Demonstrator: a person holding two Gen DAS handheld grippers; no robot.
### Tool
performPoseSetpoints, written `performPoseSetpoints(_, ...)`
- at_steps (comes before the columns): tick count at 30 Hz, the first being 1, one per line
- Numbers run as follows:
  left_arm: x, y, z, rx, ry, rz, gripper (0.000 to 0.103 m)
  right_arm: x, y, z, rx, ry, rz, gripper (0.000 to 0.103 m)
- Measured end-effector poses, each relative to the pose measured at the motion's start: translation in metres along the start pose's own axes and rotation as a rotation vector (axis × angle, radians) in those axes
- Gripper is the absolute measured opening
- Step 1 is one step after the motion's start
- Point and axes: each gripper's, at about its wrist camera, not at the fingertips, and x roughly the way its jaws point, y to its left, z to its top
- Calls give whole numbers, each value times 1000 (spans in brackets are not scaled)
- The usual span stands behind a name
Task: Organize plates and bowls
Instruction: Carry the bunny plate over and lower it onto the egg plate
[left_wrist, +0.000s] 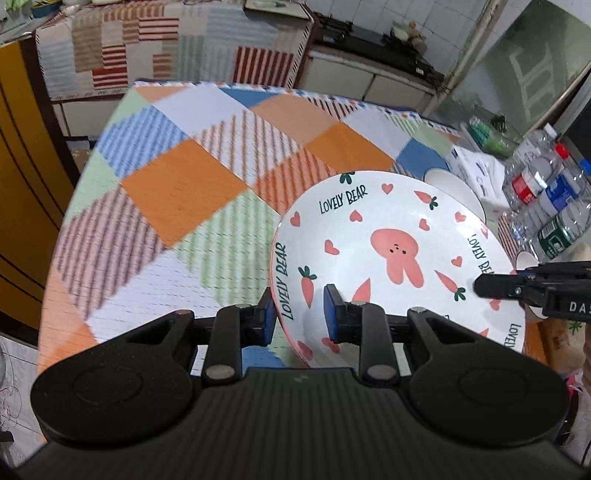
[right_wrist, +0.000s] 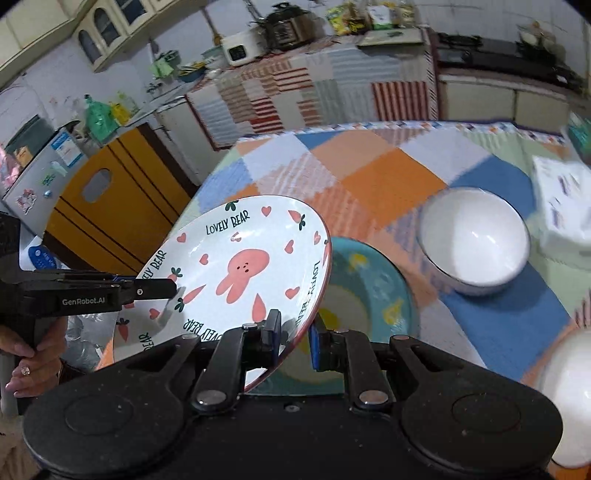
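left wrist view: left gripper (left_wrist: 300, 317) straddles the rim of the rabbit plate (left_wrist: 399, 258), pads not fully closed on it as far as i can tell. right gripper (right_wrist: 295, 334) is narrowed around the opposite rim, holding the plate tilted in the air above the teal plate (right_wrist: 373, 288) on the surface (right_wrist: 388, 177). white bowl (right_wrist: 474, 240) sits just beside.

step, judged: stacking plates. next move calls for levelling, then lowering the rabbit plate centred onto the teal one.
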Motion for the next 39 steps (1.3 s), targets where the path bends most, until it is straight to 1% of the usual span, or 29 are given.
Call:
performPoseSetpoints(5, 21, -10, -1, 8, 64, -20, 25, 3, -17, -6, 15, 19, -35, 20)
performPoseSetpoints(13, 41, -15, -4, 54, 111, 6, 25, 23, -37, -15, 62, 70, -52, 21)
performPoseSetpoints(20, 52, -15, 1, 76, 167, 23, 25, 32, -35, -20, 103, 130, -72, 23)
performPoseSetpoints(23, 57, -12, 6, 72, 192, 18, 25, 35, -31, -17, 91, 159, -94, 24)
performPoseSetpoints(28, 66, -15, 10, 85, 225, 35, 26, 38, -26, -11, 94, 186, -132, 26)
performPoseSetpoints(30, 68, -15, 10, 67, 226, 52, 26, 41, -25, -10, 92, 209, -150, 27)
performPoseSetpoints(33, 70, -16, 8, 70, 224, 62, 26, 44, -20, -9, 95, 246, -164, 27)
performPoseSetpoints(36, 73, -17, 6, 76, 247, 58, 26, 47, -12, -9, 61, 263, -220, 29)
performPoseSetpoints(39, 74, -23, 4, 105, 246, 75, 26, 52, -7, -8, 36, 272, -292, 31)
